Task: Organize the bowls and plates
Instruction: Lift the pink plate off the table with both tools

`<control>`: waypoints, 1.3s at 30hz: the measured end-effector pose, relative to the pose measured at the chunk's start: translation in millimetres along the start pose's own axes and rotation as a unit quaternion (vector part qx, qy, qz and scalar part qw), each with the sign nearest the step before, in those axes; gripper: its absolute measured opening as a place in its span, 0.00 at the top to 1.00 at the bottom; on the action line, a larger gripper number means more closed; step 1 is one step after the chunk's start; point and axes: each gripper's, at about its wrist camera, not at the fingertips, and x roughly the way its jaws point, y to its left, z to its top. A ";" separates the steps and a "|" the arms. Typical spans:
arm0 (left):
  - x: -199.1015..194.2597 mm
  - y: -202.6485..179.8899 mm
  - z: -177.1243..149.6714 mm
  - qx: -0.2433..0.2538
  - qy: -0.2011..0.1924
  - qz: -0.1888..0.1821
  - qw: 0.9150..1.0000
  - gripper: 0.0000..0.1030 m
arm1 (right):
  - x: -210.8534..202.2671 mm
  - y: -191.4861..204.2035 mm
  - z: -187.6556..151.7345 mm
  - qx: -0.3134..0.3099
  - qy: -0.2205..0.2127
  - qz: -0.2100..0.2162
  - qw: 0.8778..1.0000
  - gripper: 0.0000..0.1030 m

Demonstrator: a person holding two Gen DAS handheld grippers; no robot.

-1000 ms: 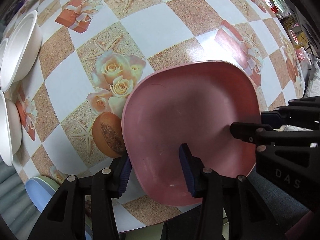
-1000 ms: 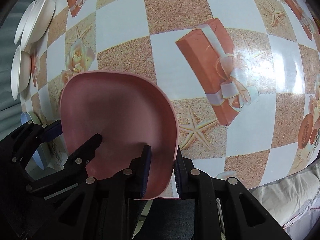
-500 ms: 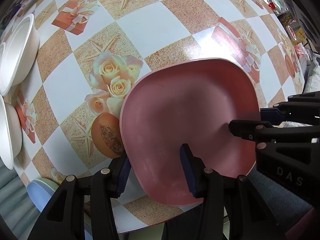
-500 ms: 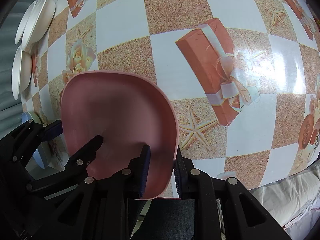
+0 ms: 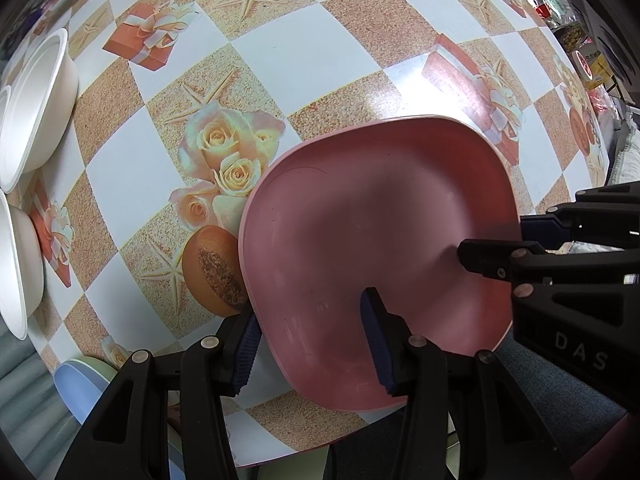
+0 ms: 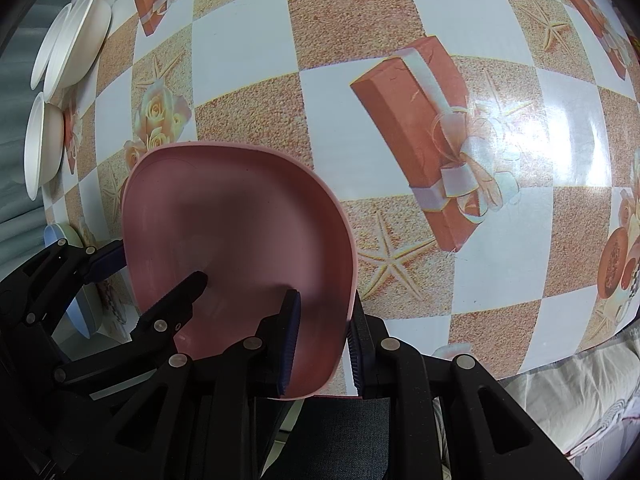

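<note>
A pink plate [image 5: 372, 240] lies at the near edge of the bench [image 5: 304, 56], overhanging it slightly. My right gripper [image 6: 320, 340] pinches its rim between its jaws. My left gripper [image 5: 312, 344] straddles the opposite rim, jaws spread, not pressing. White bowls [image 5: 32, 100] sit along the bench's left edge.

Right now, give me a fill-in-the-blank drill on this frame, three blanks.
1. Both grippers straddle the rim of the ___ plate.
2. The white bowls sit at the table's ___ edge in the right wrist view.
3. The right gripper grips the plate's rim, one finger inside and one ___.

Missing: pink; left; outside
</note>
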 end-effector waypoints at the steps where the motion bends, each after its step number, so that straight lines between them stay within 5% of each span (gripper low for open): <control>1: 0.0 -0.2 0.0 0.000 0.000 0.000 1.000 0.50 | -0.3 0.2 0.1 0.000 0.000 0.000 1.000 0.77; 30: 0.7 -1.3 0.9 0.002 -0.002 0.000 1.000 0.48 | 0.6 0.3 0.3 0.001 0.000 0.000 1.000 0.77; 39: 3.0 -6.4 2.1 0.015 -0.003 0.000 1.000 0.40 | 3.0 -0.5 -1.1 -0.002 0.000 -0.001 1.000 0.76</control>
